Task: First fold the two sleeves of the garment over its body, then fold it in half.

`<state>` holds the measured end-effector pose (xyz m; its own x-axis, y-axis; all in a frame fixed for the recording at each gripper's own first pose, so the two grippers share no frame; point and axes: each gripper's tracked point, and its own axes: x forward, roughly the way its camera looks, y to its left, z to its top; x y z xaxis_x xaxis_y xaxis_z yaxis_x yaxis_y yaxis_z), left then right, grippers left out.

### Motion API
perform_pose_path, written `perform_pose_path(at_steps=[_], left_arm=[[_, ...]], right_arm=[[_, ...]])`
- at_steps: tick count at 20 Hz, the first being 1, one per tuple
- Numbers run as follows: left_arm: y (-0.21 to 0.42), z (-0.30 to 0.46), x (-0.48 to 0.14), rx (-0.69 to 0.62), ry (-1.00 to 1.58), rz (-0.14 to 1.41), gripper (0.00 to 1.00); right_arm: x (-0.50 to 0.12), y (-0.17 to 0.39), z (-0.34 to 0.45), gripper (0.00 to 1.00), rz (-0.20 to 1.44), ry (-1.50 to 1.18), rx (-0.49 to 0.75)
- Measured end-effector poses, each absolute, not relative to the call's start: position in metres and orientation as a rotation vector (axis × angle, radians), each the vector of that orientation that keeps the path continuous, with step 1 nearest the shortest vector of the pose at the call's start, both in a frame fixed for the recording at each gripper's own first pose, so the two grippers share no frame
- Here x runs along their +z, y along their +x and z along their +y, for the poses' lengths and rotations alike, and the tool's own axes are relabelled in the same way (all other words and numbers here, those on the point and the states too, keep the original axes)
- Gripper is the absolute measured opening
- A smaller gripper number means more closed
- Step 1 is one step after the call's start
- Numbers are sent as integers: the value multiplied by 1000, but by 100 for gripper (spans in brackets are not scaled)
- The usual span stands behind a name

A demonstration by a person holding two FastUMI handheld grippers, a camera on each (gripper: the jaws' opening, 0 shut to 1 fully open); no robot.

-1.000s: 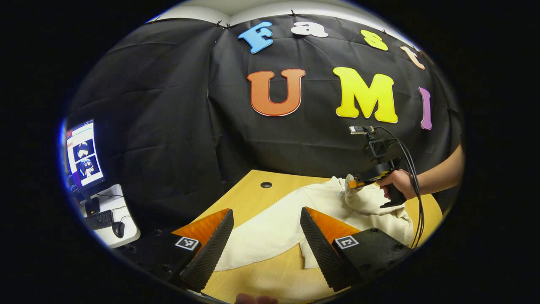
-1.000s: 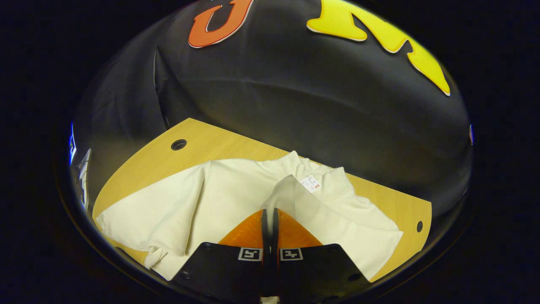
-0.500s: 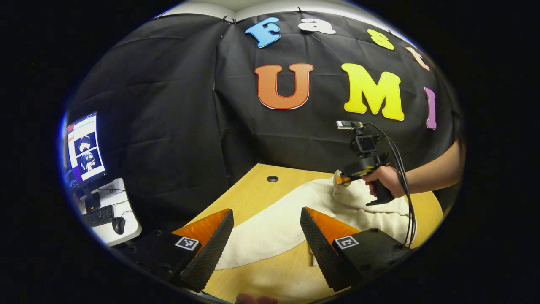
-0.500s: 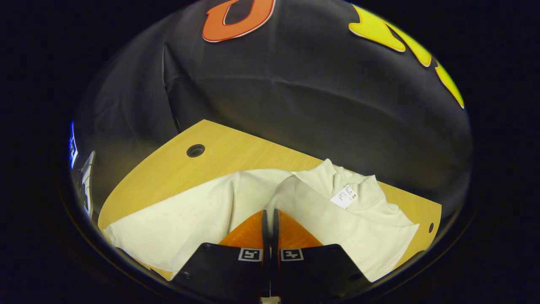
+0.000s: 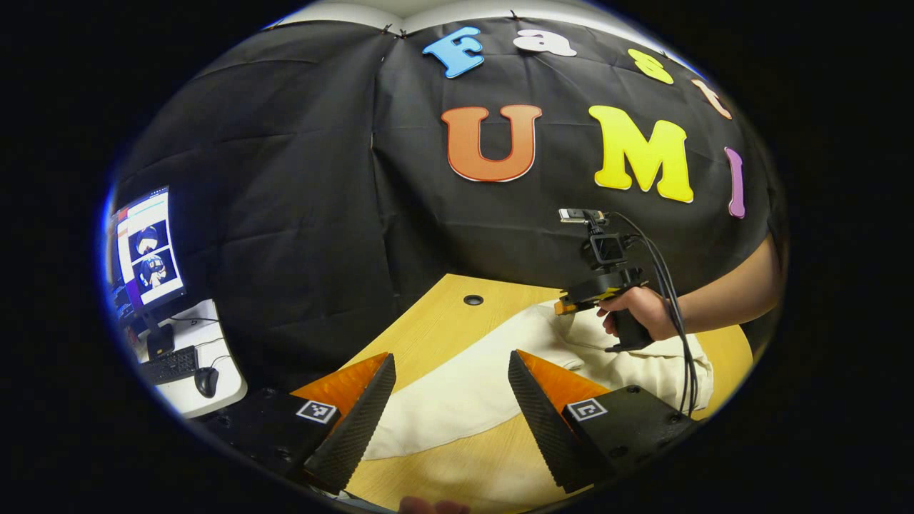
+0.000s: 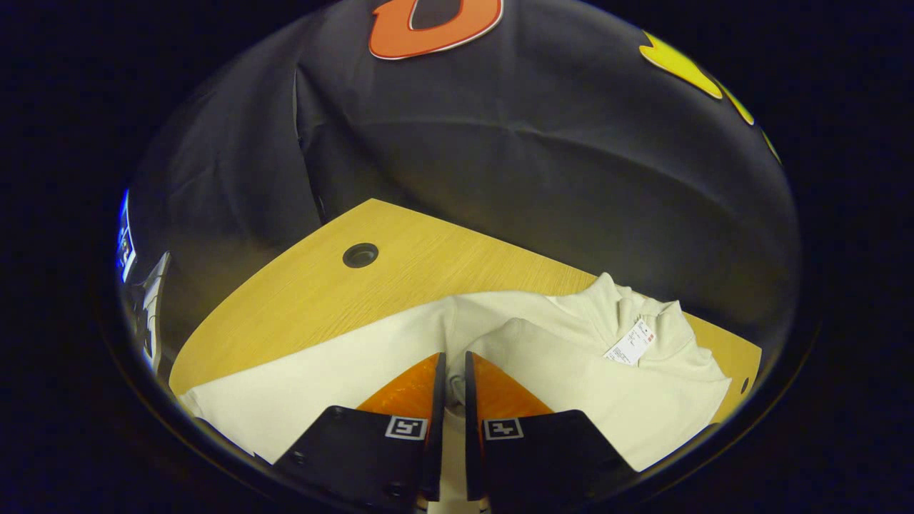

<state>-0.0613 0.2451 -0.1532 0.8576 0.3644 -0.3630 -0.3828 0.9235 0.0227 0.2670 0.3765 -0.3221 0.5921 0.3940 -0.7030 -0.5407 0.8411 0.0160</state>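
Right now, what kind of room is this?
Probably a recording booth, not a home: black cloth wall behind a wooden table, a cream garment on it, and a monitor with keyboard beside it.

Light wood desk (image 5: 421, 335), grain visible, round cable hole (image 5: 473, 300) near far edge, toward far left corner; 2nd small hole (image 6: 745, 385) near far right corner. Off desk's left side, lower white side table (image 5: 207, 368) w/ lit monitor (image 5: 143, 253) on stand, black keyboard (image 5: 168, 365) in front, black mouse (image 5: 207, 382) just beside keyboard, cable running back from it. White ceiling strip (image 5: 457, 8) above wall.
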Motion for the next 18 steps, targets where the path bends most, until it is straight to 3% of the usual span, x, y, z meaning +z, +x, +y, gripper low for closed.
perform_pose_path(at_steps=[1, 4, 5, 7, 14, 15, 16, 18], left_arm=[[-63, 249, -156, 398, -52, 373, 100], [-69, 260, -162, 407, -43, 382, 100], [-71, 263, -163, 410, -39, 382, 100], [-75, 271, -165, 410, -35, 377, 100], [-103, 291, -191, 366, -9, 393, 100], [-108, 296, -196, 365, -2, 403, 100], [-114, 302, -203, 364, 4, 414, 100], [-123, 311, -218, 353, 12, 436, 100]], right_arm=[[-320, 264, 377, 28, 763, -198, 553], [-311, 258, 368, 32, 740, -192, 550], [-306, 254, 366, 61, 733, -186, 555], [-298, 246, 354, 82, 717, -193, 555], [-234, 195, 317, 78, 601, -172, 597], [-220, 185, 312, 83, 574, -168, 613], [-207, 177, 305, 78, 546, -170, 618], [-185, 158, 290, 92, 499, -162, 624]])
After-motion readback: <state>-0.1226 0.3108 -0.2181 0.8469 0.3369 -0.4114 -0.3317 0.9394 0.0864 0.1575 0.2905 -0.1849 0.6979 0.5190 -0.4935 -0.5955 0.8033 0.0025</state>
